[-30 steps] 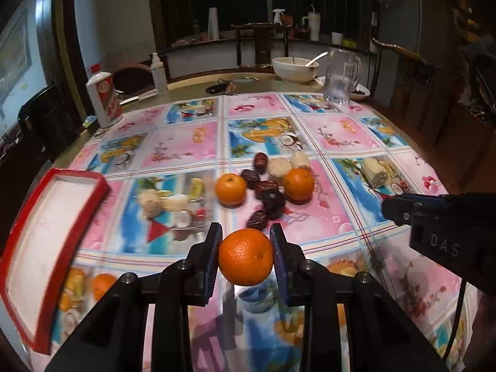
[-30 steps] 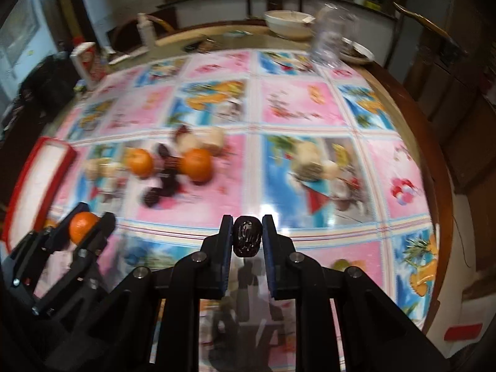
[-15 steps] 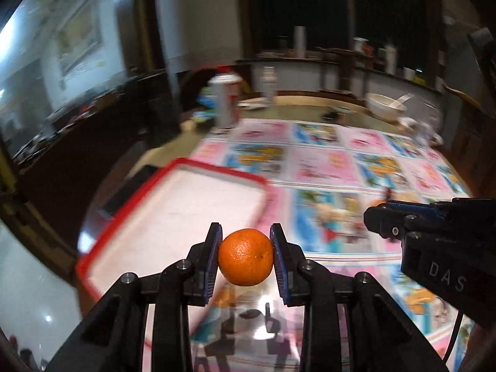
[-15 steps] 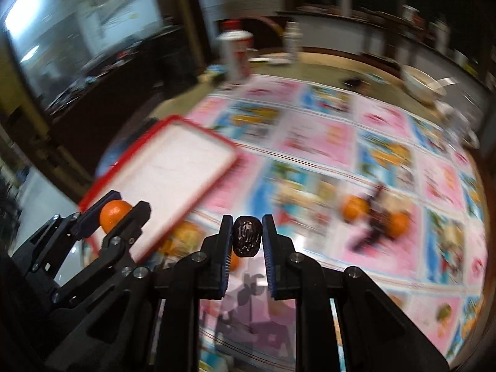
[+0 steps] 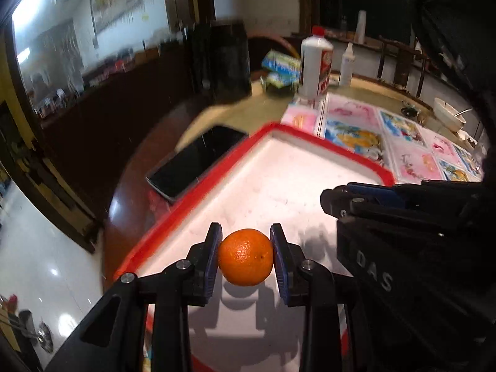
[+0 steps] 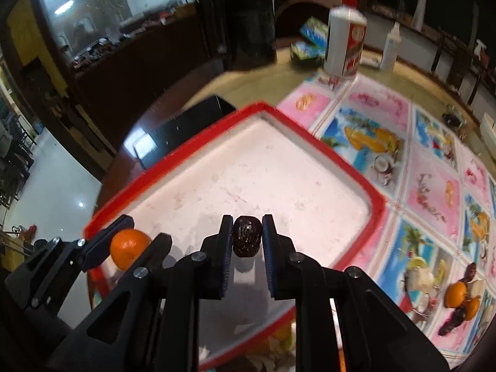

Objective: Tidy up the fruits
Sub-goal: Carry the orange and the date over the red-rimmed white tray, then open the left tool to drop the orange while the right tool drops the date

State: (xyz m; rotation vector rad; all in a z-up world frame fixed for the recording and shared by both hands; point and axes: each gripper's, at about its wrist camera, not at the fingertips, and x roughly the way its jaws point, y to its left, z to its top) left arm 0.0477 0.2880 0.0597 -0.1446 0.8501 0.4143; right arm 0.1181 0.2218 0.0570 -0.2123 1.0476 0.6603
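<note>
Two fruits are held over the bare tray (image 6: 376, 214), none yet placed: an orange (image 5: 245, 257) clamped in the left gripper (image 5: 246, 259), a date (image 6: 246, 240) in the right gripper (image 6: 247, 241); more fruit (image 6: 458, 300) is left on the table.

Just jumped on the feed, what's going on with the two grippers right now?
Both are loaded and over the red-rimmed tray. The left gripper is shut on an orange, and the right gripper is shut on a dark date. Nothing lies in the tray. More oranges and dates wait on the patterned tablecloth off to the right. A phone lies beside the tray's far edge.
</note>
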